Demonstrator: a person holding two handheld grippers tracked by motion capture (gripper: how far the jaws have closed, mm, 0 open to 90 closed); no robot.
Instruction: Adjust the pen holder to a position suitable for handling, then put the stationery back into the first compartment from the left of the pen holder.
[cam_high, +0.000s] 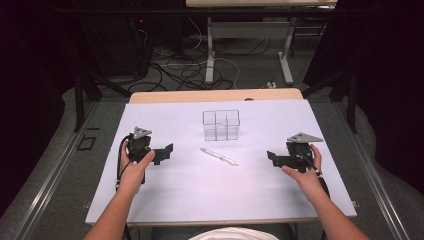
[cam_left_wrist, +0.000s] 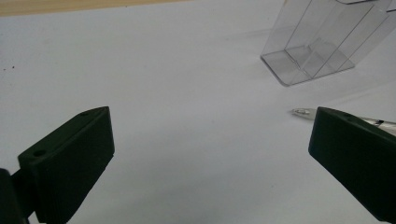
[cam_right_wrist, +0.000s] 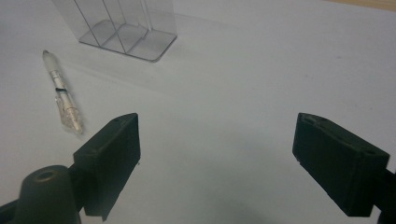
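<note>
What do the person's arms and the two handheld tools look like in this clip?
Both forearms are bare, no sleeves. The left tool and right tool are black, with two blocky black jaws, a grey three-cornered plate on top and a black cable trailing back.

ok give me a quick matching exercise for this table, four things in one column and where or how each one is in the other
Things:
1. pen
2. clear organiser
3. left gripper
4. right gripper

Places or states:
A. upright, near the far middle of the white sheet
B. jaws apart, at the right side of the table
C. lying flat between the two grippers
D. jaws apart, at the left side of the table

Pairs: 1-C, 2-A, 3-D, 4-B
</note>
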